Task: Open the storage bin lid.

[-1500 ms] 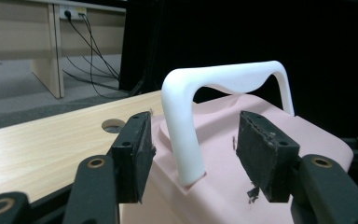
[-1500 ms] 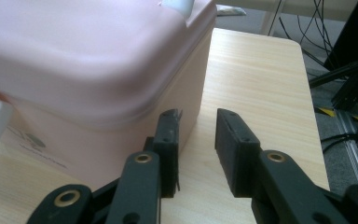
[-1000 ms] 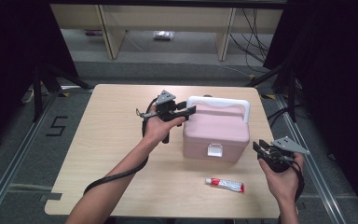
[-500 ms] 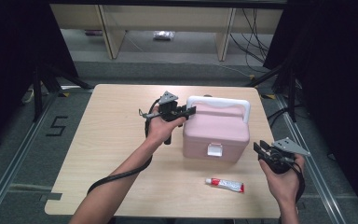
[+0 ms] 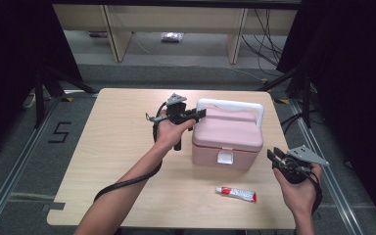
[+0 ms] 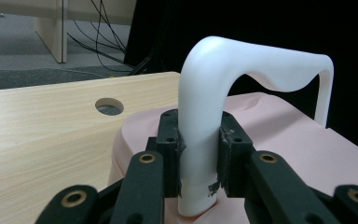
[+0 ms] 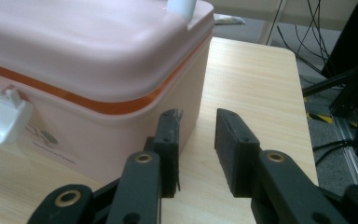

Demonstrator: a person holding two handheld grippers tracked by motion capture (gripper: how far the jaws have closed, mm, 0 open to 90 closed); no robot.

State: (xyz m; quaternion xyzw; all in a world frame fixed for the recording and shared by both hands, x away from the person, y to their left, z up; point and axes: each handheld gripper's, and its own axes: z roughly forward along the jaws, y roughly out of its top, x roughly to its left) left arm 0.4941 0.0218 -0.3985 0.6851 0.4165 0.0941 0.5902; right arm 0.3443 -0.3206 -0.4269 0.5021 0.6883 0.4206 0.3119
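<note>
A pink lidded box (image 5: pixel 227 139) with a white handle (image 5: pixel 230 105) stands right of centre on the wooden table (image 5: pixel 117 147). My left gripper (image 5: pixel 201 113) reaches in from the left at lid height. In the left gripper view its jaws have just been closing, and the left gripper (image 6: pixel 199 140) is shut on the near leg of the upright handle (image 6: pixel 205 93). My right gripper (image 5: pixel 272 156) hovers to the right of the box. The right gripper (image 7: pixel 196 135) stands open beside the box's corner (image 7: pixel 88 56); its jaws have closed slightly with nothing between them.
A small white and red tube (image 5: pixel 236 194) lies on the table in front of the box. The box's white latch (image 5: pixel 224 157) faces the near edge. A round cable hole (image 6: pixel 109 106) sits in the tabletop behind the box. Dark stands and cables flank the table.
My left gripper's jaws have closed onto the white handle's leg. The right gripper and the box have stayed where they were.
</note>
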